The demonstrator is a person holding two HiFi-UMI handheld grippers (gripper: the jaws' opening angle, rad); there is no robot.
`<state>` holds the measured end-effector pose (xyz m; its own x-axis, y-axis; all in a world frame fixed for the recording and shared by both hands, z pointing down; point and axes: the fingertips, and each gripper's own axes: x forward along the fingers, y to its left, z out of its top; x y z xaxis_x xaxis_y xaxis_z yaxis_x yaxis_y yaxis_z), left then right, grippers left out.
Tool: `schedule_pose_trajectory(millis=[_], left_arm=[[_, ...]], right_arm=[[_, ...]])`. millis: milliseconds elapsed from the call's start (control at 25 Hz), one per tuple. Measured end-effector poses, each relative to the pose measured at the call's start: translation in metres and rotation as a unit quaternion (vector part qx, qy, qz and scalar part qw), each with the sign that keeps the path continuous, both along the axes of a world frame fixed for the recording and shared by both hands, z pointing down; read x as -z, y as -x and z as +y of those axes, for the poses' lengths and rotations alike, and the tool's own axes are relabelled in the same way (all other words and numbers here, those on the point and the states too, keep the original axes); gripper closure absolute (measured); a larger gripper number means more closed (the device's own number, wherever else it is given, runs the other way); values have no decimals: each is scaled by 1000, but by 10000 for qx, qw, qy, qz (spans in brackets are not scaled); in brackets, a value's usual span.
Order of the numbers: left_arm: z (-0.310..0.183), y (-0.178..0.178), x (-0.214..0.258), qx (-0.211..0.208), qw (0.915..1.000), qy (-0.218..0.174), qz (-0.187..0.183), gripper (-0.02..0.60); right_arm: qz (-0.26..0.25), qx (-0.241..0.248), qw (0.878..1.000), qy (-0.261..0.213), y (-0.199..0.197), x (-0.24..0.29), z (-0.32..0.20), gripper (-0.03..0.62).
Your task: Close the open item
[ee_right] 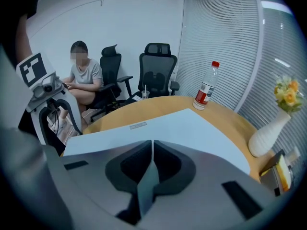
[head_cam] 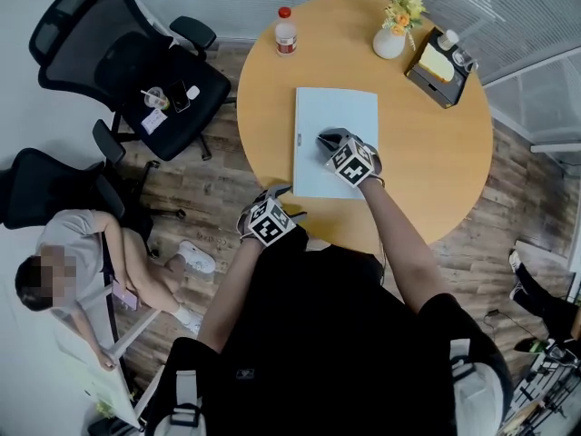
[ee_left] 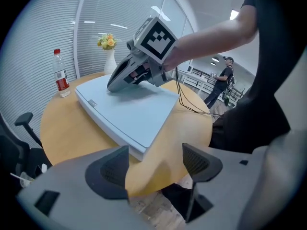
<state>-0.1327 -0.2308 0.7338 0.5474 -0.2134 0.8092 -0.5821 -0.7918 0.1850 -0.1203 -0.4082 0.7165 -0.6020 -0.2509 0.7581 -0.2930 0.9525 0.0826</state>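
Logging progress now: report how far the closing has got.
Done, apparently: the pale blue case lies flat and shut on the table. In hand: the right gripper, fingers together, rests on its cover; the left gripper hangs open by the table edge. Left: probably only lifting the right gripper away.

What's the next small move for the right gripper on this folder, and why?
Probably lift the right gripper straight off the folder: it already lies flat and closed, the gripper rests shut on its cover, and the left gripper is open and empty.
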Motion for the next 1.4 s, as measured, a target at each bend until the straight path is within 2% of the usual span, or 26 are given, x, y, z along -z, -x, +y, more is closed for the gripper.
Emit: schedule_pose_trajectory(millis=[280,520,600,800,920,1000,1120,1400], left_arm=[[-7,5,16,144,9990,-333,262,229],[-7,3,35,306,9959,-630,575,240],[-8,1,45,427,9926,-733,863,285],[-19,-12,84,632,9777,-994,1738,426],[-22,-18,97,680,9735,-1051,1912,492],[-27,-20,105,712,9708,-1131,1990,543],[-32,-20,115,795,9660,-1180,2158,564],[-40,-7,130,991,9631,-1301,2136,575]], right_arm=[[-439,-88,9990,-48,-3,24,24,586],[-774,-292,9963,209,-16,38,51,586],[-931,-367,9946,265,-23,48,60,586],[-1202,-470,9916,79,-43,82,93,586],[-1380,-595,9886,53,-57,95,114,586],[-1302,-624,9895,-17,-67,98,124,586],[-1120,-650,9915,-121,-80,100,134,586],[-1332,-843,9875,-28,-88,105,134,586]])
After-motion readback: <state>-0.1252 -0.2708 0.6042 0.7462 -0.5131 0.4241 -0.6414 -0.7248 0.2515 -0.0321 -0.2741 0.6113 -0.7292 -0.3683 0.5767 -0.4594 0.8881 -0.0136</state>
